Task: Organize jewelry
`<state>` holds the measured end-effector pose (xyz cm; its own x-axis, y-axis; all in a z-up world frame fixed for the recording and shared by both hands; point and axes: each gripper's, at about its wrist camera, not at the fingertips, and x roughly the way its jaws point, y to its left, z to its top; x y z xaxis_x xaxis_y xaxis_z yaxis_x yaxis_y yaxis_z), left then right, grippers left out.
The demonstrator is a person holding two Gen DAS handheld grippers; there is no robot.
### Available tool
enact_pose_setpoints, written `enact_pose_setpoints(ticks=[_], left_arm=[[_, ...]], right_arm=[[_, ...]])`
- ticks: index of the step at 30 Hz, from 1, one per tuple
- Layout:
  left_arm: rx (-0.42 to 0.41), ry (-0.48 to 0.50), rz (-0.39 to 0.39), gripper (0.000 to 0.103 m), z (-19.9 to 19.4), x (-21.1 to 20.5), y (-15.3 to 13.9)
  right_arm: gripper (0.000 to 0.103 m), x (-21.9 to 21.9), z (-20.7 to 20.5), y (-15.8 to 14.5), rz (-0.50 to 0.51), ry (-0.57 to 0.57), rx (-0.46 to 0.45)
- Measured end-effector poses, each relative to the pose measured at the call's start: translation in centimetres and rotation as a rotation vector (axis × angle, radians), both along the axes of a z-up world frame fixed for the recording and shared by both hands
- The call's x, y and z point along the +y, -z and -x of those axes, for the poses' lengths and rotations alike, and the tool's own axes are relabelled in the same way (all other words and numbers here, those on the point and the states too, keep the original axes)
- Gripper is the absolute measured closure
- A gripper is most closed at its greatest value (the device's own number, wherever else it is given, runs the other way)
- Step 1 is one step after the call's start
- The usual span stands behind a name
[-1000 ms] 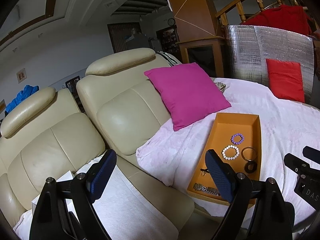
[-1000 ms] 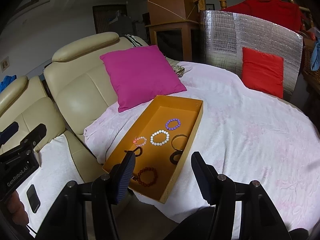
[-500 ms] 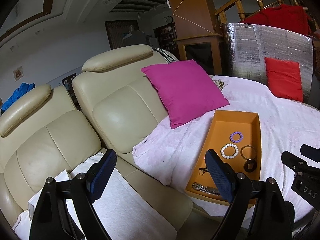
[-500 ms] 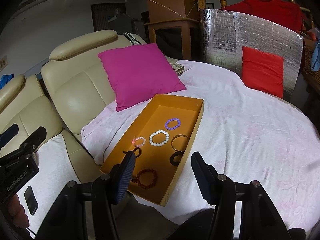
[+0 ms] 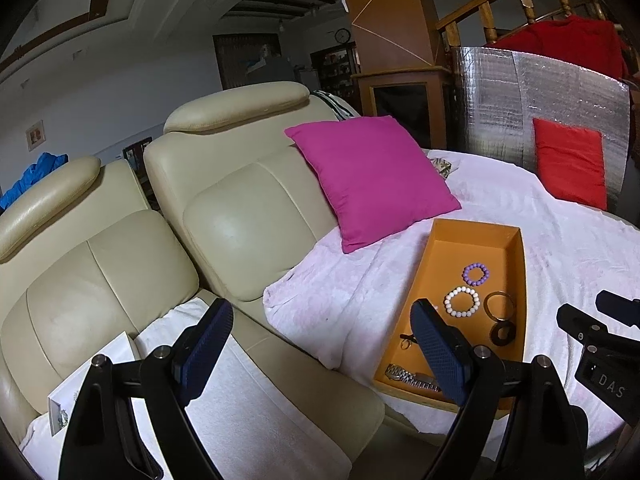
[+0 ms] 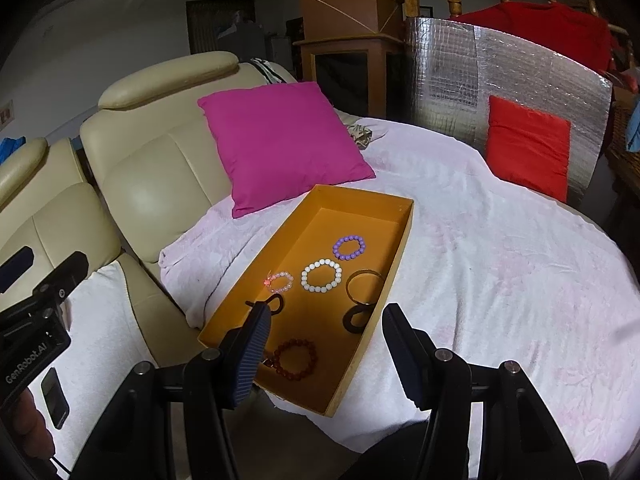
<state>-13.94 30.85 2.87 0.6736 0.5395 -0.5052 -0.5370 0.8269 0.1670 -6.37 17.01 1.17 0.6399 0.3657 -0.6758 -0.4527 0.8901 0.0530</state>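
An orange tray (image 6: 404, 236) (image 5: 472, 227) lies on the white-covered round table. In it are a purple bead bracelet (image 6: 349, 247) (image 5: 475, 273), a white bead bracelet (image 6: 321, 275) (image 5: 461, 301), a pink bracelet (image 6: 280, 282), a thin bangle (image 6: 364, 286) (image 5: 499, 305), a dark ring (image 6: 354, 318) (image 5: 503, 332), a dark red bead bracelet (image 6: 295, 359) and a metal watch (image 5: 410, 376). My right gripper (image 6: 328, 352) is open and empty, above the tray's near end. My left gripper (image 5: 320, 352) is open and empty, left of the tray over the sofa seat.
A magenta cushion (image 6: 280, 140) leans on the cream sofa (image 5: 240, 216) behind the tray. A red cushion (image 6: 528, 144) rests against a silver foil panel (image 6: 460, 84) at the table's far side. A white towel (image 5: 248, 420) and a booklet (image 5: 92, 368) lie on the sofa seat.
Both grippers have shifted slightly; the left view has drifted so the sofa and tray sit a little higher and left. The jaws stay open.
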Motion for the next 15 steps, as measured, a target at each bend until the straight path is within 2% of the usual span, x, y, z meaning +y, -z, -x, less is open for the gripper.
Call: enact_pose_setpoints(ticks=[15], left_arm=[[0.034, -0.021, -0.007, 0.013, -2.4, -0.2, 0.4]], right_arm=[[0.041, 0.0, -3.1, 1.1, 0.0, -0.01, 0.025]])
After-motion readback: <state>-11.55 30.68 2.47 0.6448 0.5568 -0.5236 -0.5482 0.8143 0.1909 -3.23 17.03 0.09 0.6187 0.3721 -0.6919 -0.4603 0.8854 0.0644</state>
